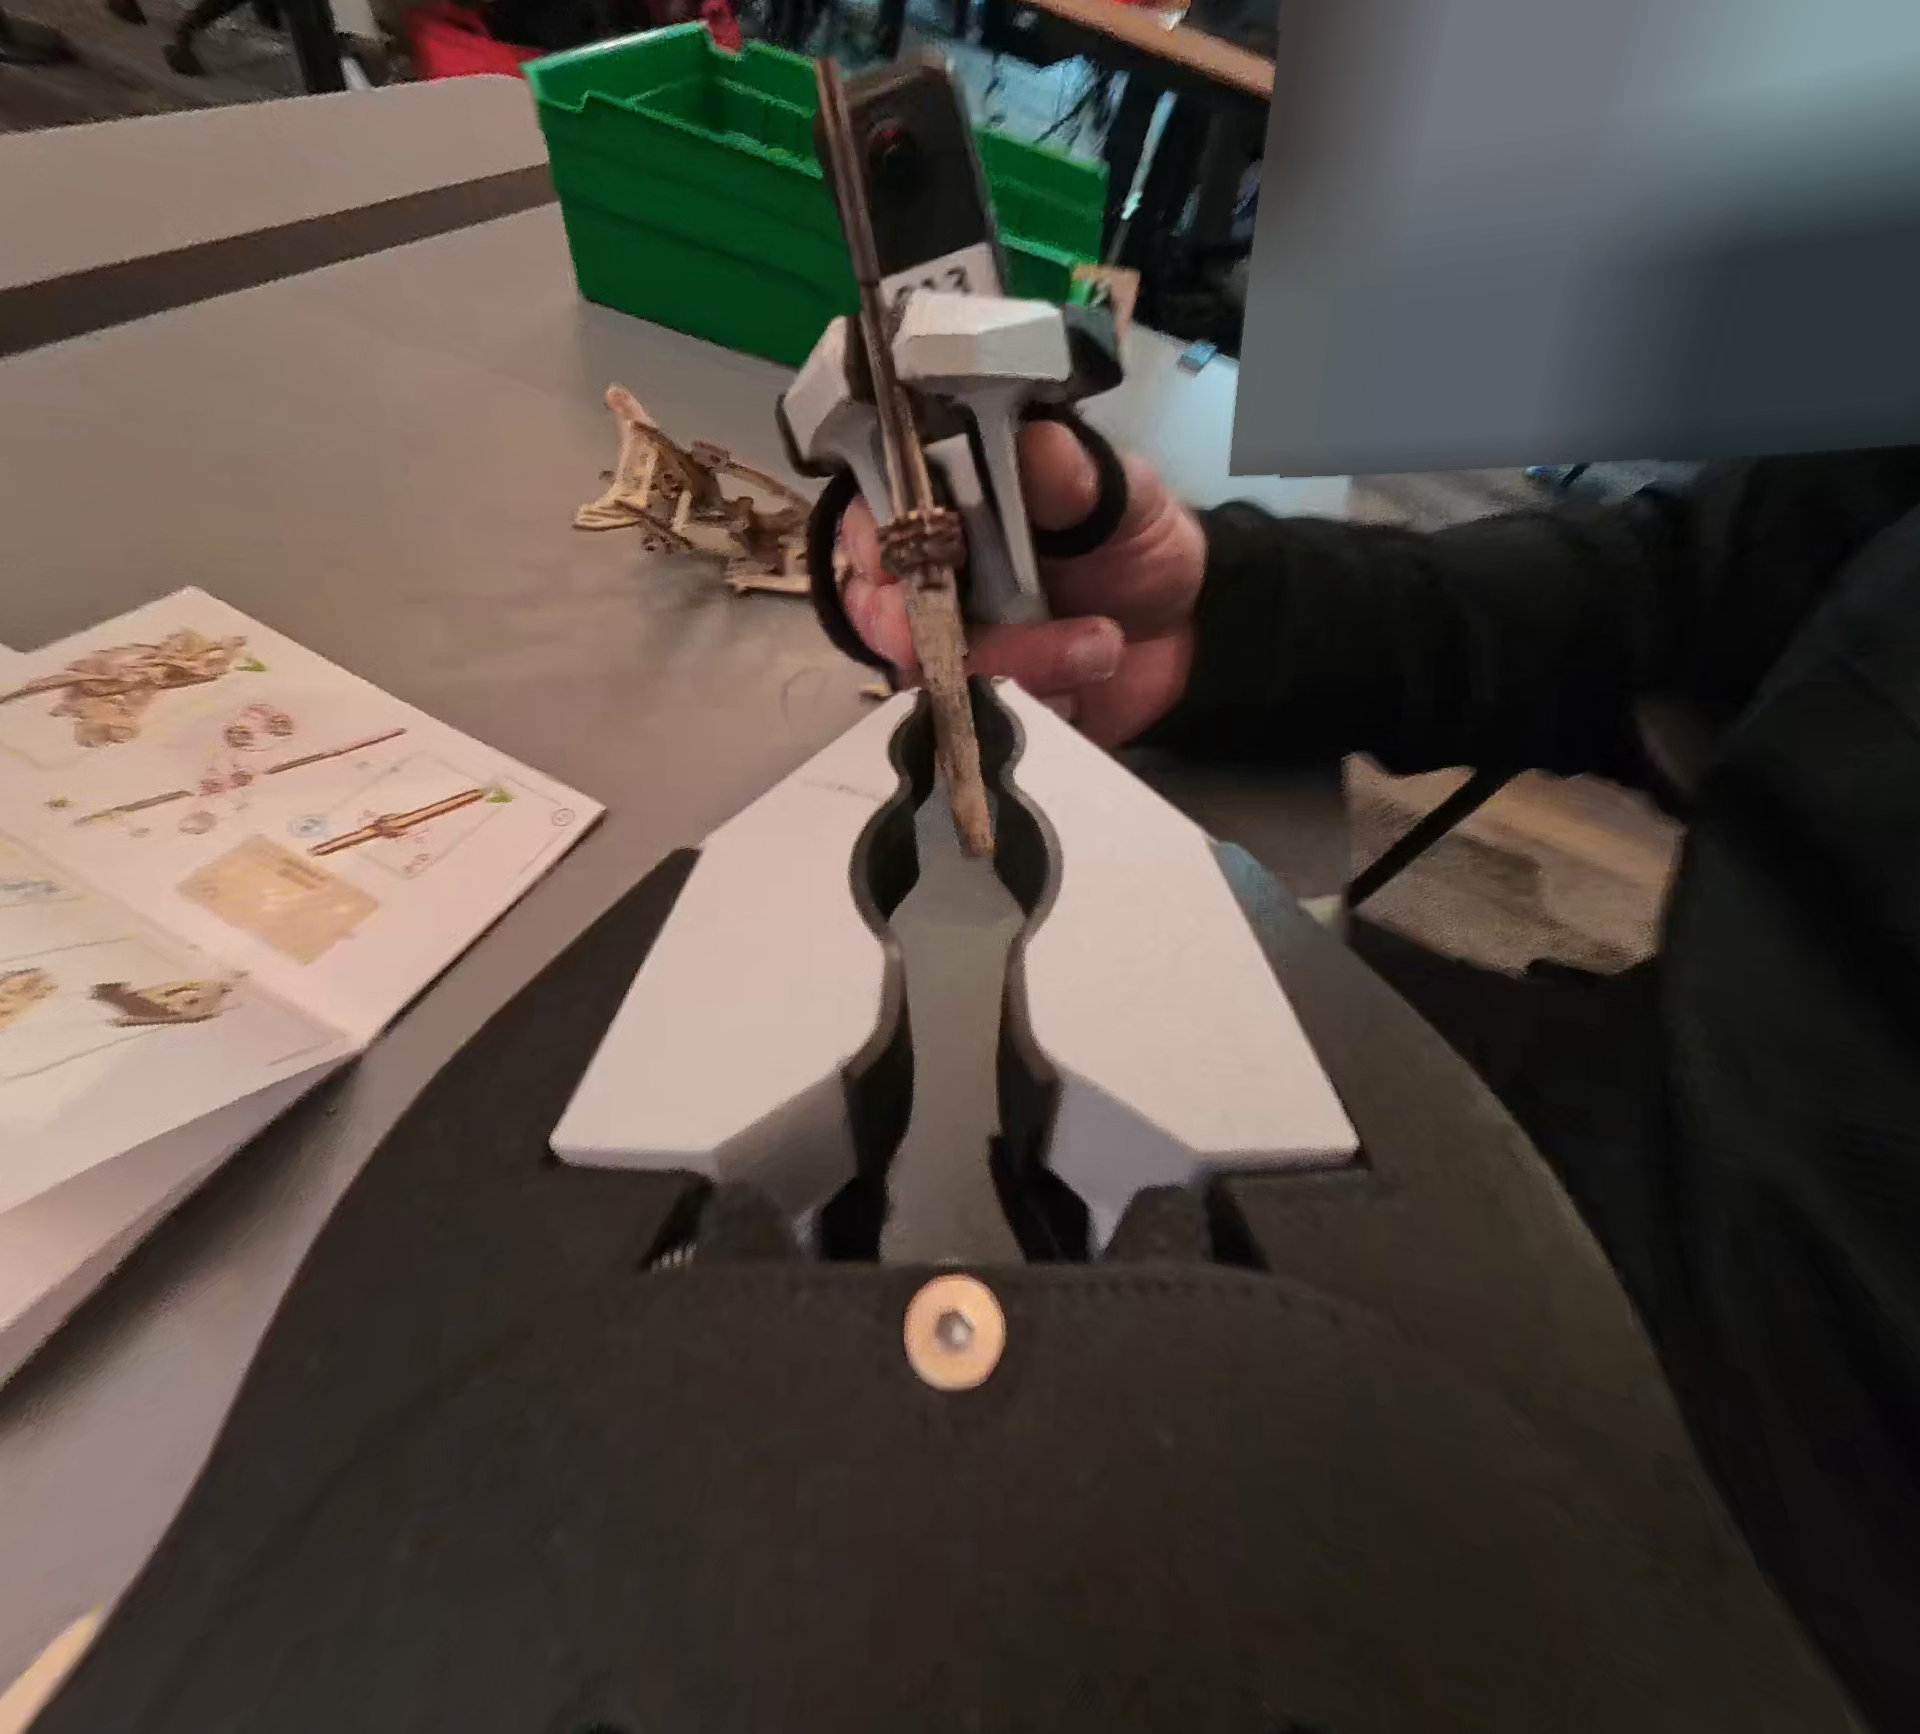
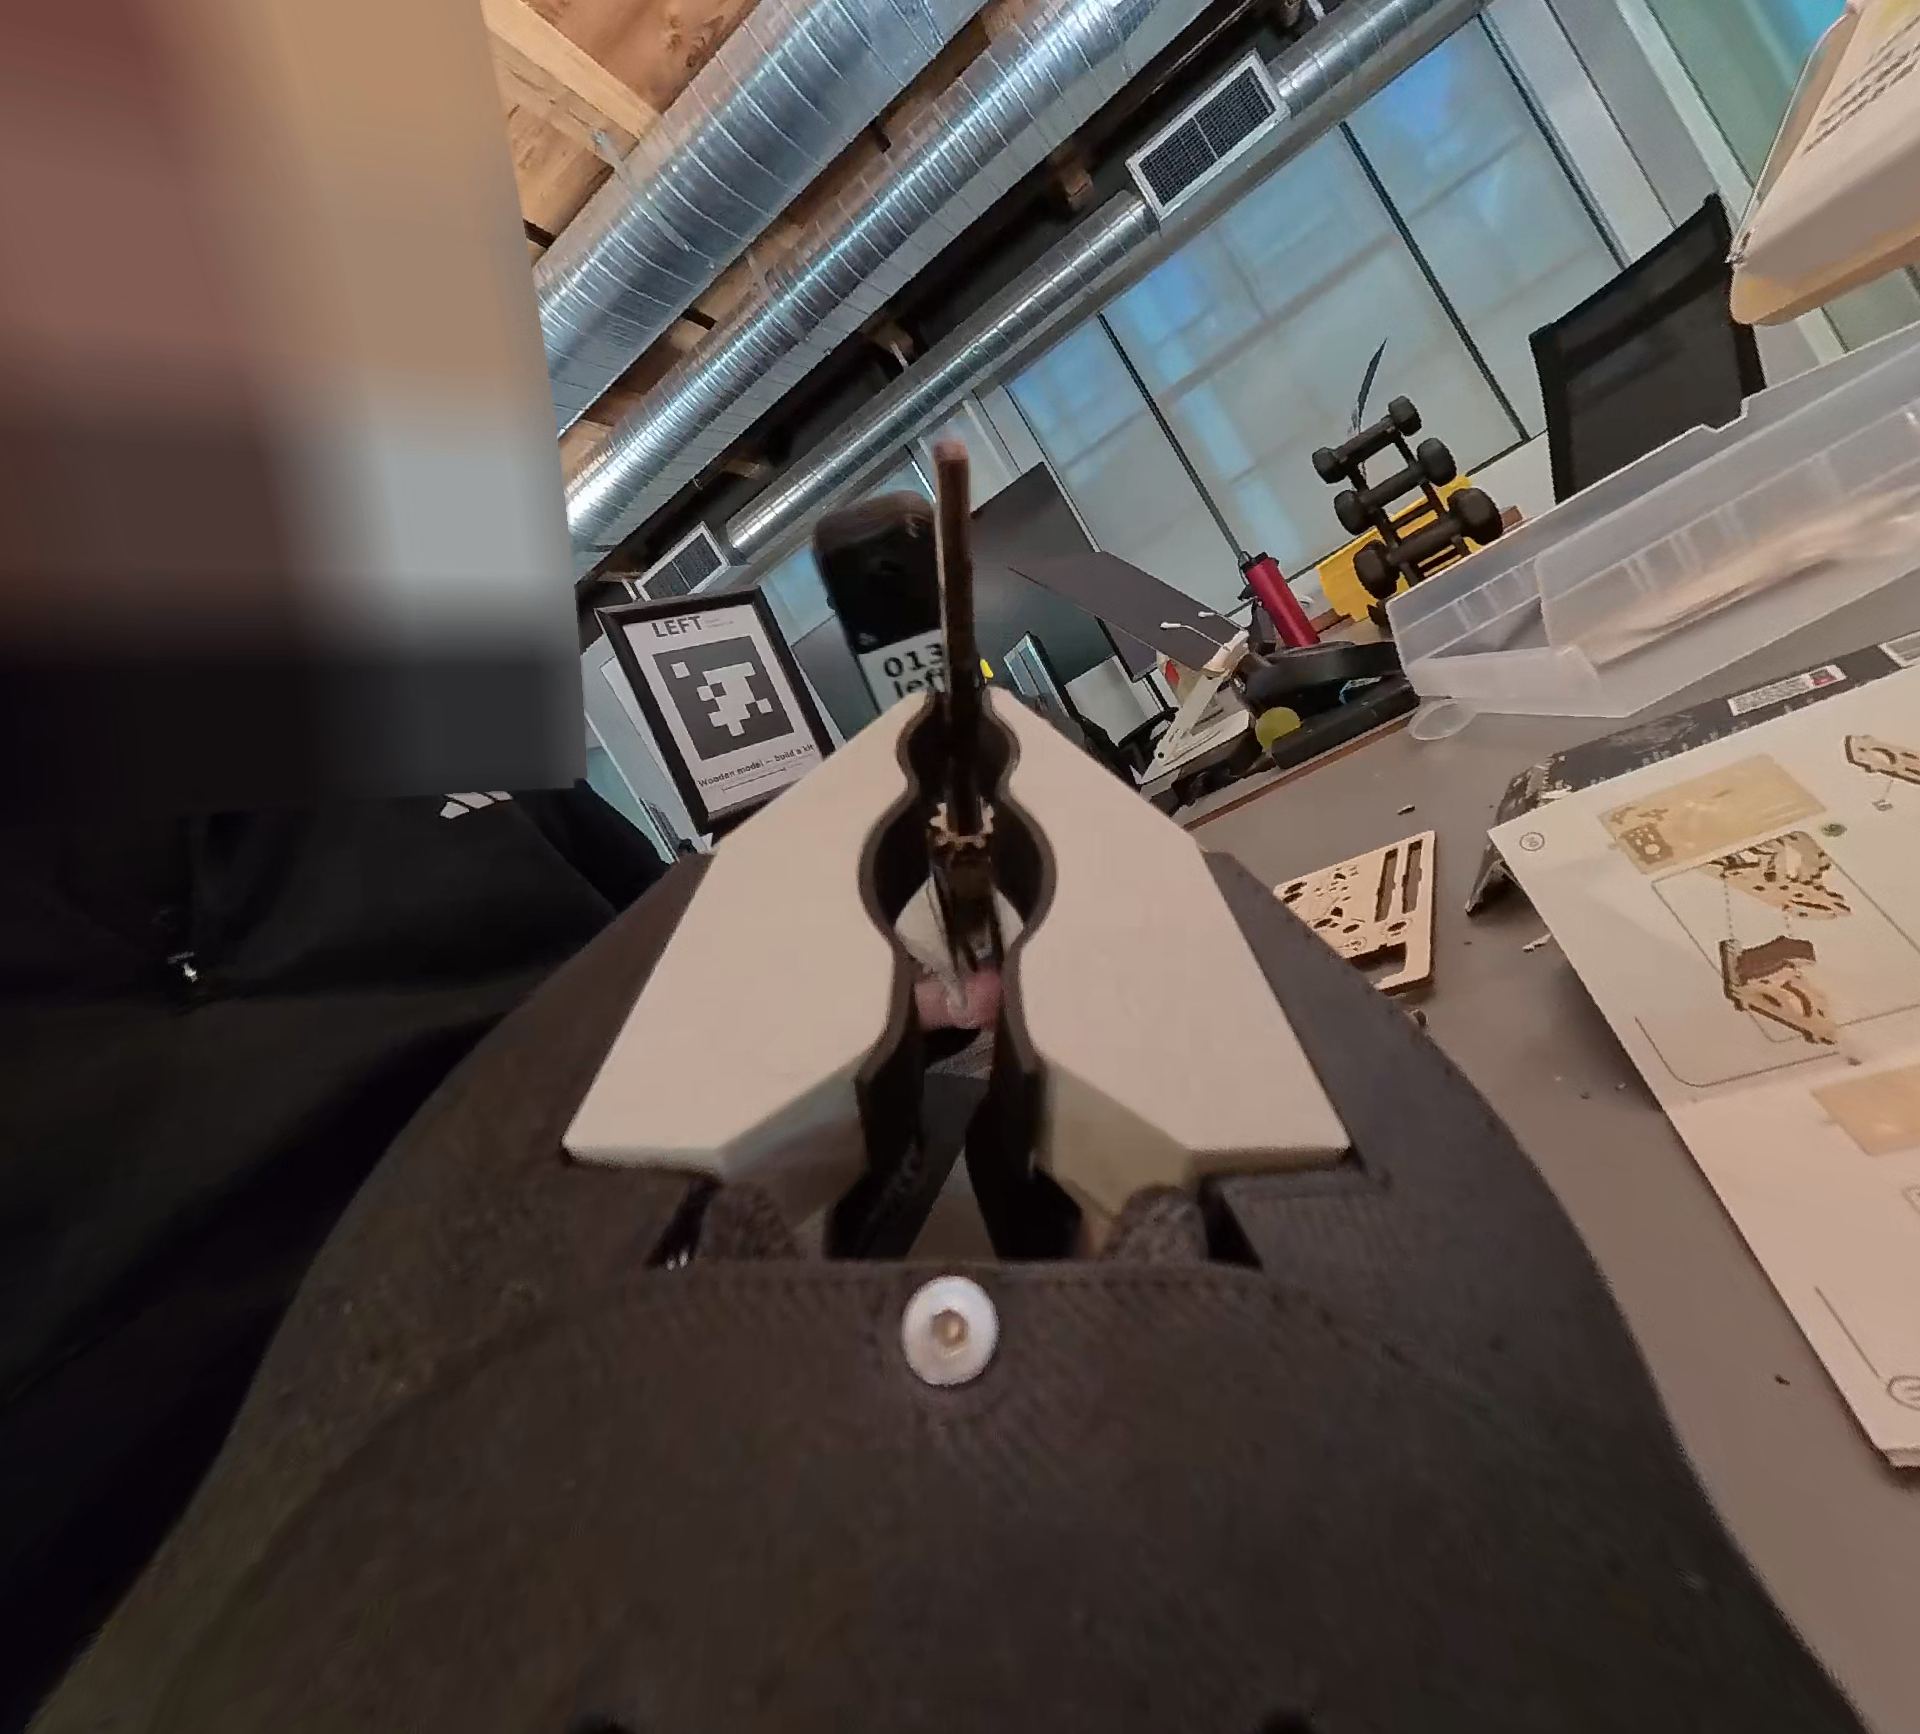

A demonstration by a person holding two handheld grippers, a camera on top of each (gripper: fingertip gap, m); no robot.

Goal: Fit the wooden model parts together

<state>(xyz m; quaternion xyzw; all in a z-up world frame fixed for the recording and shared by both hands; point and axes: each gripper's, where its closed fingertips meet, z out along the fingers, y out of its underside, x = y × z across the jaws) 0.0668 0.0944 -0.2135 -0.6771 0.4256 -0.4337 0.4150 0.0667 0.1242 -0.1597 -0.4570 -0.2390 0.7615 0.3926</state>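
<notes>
A thin dark wooden rod with a small wooden gear on it is held up in the air between both grippers. My left gripper is shut on the rod's lower end. In the left wrist view the right gripper faces me, held by a hand. The rod runs between its white fingers. In the right wrist view my right gripper is shut on the rod. The gear sits in the oval gap behind the tips.
A partly built wooden model lies on the grey table, with green bins behind it and an instruction booklet at left. The right wrist view shows an instruction sheet, a punched wooden part sheet and clear plastic boxes. My hands' fingertips stand some 6 cm from each other.
</notes>
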